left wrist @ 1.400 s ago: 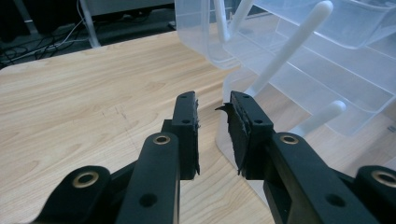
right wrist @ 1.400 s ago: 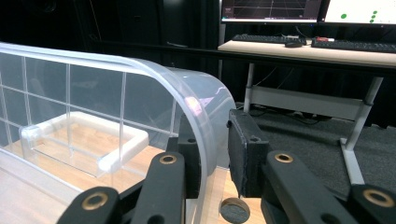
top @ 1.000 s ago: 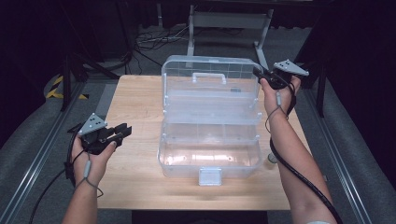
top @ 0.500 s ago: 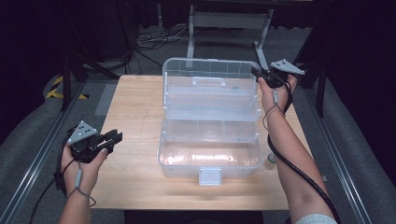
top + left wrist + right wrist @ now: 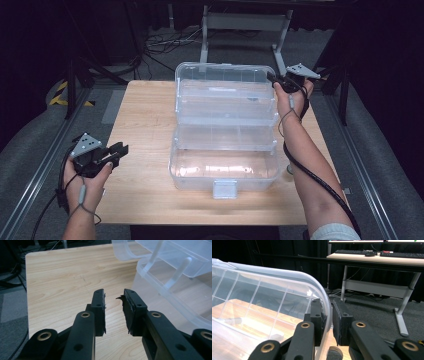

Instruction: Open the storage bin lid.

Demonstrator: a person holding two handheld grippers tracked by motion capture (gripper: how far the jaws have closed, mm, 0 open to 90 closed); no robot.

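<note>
Nearest the person, the left gripper [image 5: 114, 151] hovers low over the front left of the wooden worktop [image 5: 145, 115], its fingers [image 5: 98, 311] narrowly apart and holding nothing. Just to its right, mid-worktop, stands a clear plastic tiered storage box [image 5: 225, 135], opened out, its empty trays stepped back and upward, a latch tab at the front. Farther back, the right gripper [image 5: 327, 322] has its fingers closed on the curved rim of the raised lid [image 5: 287, 290] at the far right corner. The step appears to be holding or swinging the lid. Next likely calls for guiding it steadily without twisting the hinges.
</note>
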